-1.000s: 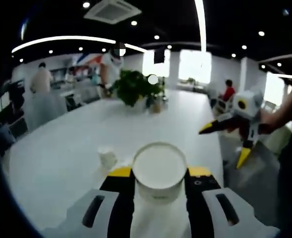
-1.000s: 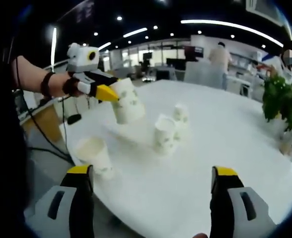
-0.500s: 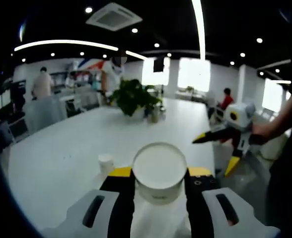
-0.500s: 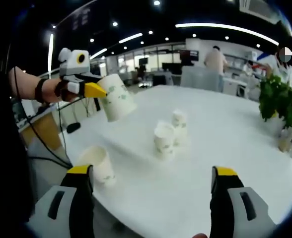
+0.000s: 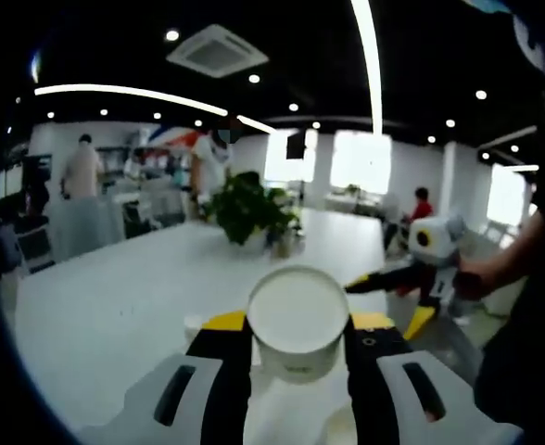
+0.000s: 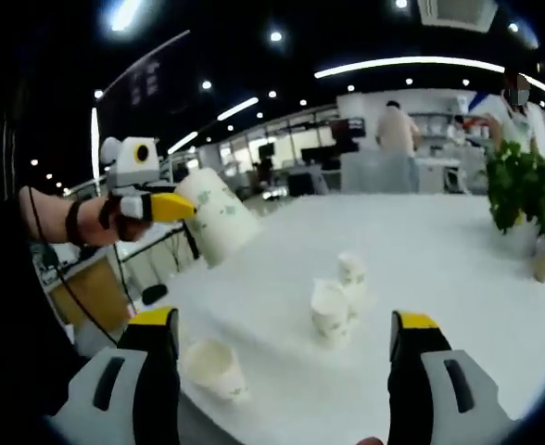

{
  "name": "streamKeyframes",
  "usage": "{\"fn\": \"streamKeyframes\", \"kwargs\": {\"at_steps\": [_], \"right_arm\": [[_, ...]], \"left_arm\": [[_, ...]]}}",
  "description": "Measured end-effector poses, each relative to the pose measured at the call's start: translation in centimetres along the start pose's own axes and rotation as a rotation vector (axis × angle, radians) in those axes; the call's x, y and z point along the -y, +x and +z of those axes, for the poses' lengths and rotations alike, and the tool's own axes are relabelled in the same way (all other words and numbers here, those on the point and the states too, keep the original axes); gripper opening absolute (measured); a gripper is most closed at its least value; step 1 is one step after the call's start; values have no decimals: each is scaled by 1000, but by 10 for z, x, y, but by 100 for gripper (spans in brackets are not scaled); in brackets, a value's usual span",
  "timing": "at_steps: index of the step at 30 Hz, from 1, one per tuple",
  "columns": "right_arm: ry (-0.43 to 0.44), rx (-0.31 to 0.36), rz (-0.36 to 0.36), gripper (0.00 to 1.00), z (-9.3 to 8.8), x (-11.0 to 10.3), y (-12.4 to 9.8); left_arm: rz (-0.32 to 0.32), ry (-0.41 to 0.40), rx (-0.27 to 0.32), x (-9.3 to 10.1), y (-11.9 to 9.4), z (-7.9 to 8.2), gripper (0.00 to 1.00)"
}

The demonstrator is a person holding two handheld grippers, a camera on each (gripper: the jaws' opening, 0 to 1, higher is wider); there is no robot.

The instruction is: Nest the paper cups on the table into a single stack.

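Left gripper [image 6: 175, 206], at the left of the right gripper view: pinching a patterned paper cup [image 6: 219, 217] by its rim end, tilted, base pointing down toward the white table [image 6: 439, 250] and well above it. In the left gripper view, the same held cup [image 5: 297, 321] squeezed between the yellow-tipped jaws, round white end facing the camera.

Below it, near the table's front edge: a lone paper cup [image 6: 215, 368] standing mouth up, just beside the right gripper's near jaw. Further right, mid-table: two more cups [image 6: 339, 301] close together, touching or nearly so; hard to tell which.

Right gripper [image 6: 282, 329]: jaws spread wide, nothing between them. Also seen at the right of the left gripper view [image 5: 398, 292], held out over the table's far side. Potted plant [image 6: 521, 192] beyond, well apart from the cups.

Risks, as judgement: tilted cup catching a standing cup's rim instead of dropping inside, tipping it. Edge cup light and close to the drop-off; a nudge likely to send it off. Hard squeeze likely to oval the held cup, spoiling the nest.
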State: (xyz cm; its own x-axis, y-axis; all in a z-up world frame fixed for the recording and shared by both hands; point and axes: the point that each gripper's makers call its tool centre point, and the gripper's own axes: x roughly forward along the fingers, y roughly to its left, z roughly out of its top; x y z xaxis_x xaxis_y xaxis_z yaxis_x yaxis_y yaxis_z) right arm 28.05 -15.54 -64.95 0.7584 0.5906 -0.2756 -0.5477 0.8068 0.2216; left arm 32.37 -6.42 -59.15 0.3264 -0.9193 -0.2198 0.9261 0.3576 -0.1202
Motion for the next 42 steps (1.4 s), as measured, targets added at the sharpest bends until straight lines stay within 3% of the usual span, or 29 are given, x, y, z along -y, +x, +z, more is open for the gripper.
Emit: {"fn": "streamKeyframes", "kwargs": {"at_steps": [4,8,13,16,23,30,42], "right_arm": [[28,42,37,84,14,-10,4],[36,45,77,77,17,-21,8],[106,88,194,61,30,-47,11],[111,97,226,52,34,-55,14],[118,97,273,48,34,-68,22],[131,116,321,34,37,-78,20],[132,133,351,19,37,-77,11]], "left_arm": [[-16,-5,2,3,-1,2,37],[-21,-12,4,1,-5,6,37],[-36,-90,58,1,-10,18,37],[-37,-90,53,4,-9,17,37],[-52,-74,39,8,-8,12,37],[-66,-83,40,11,-11,11,37],[-136,-148,64,22,-16,8,37]]}}
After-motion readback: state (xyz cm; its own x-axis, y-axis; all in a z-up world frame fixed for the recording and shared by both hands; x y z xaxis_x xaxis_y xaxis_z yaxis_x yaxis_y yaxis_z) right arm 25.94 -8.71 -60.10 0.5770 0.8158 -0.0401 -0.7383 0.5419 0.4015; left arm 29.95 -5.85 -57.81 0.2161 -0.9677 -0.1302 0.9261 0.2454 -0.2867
